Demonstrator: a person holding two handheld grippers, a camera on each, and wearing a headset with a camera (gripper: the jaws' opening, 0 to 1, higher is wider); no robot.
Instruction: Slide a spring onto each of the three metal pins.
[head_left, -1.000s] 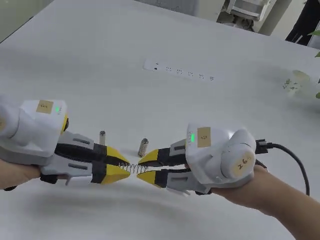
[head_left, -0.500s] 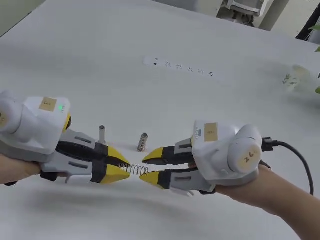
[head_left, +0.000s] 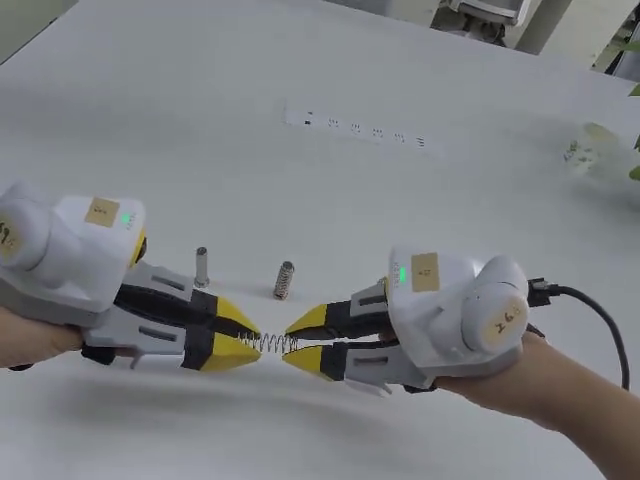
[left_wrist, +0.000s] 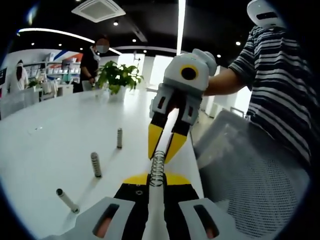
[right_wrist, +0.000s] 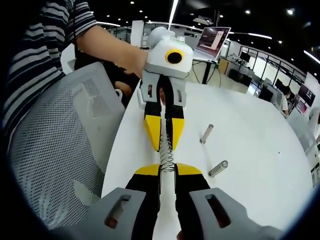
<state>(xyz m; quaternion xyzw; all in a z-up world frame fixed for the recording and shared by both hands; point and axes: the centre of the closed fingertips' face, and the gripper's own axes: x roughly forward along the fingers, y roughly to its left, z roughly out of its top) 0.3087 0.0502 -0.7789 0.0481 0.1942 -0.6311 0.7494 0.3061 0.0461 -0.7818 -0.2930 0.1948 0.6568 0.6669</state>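
A short spring hangs level between my two grippers, above the white table's near part. My left gripper is shut on one end of it. My right gripper faces it, jaws a little apart around the spring's free end. In the left gripper view the spring sticks out of my left gripper toward the right gripper. Behind stand a bare metal pin and a pin wearing a spring. The left gripper view shows a third pin farther along.
A white power strip lies farther back on the table. A black cable trails from the right gripper. A grey mesh chair sits at the table's near edge. A potted plant stands at the far end.
The right gripper's jaws spread half a second ago and have narrowed again around the spring's end. The left gripper keeps hold of the spring. The camera has shifted slightly.
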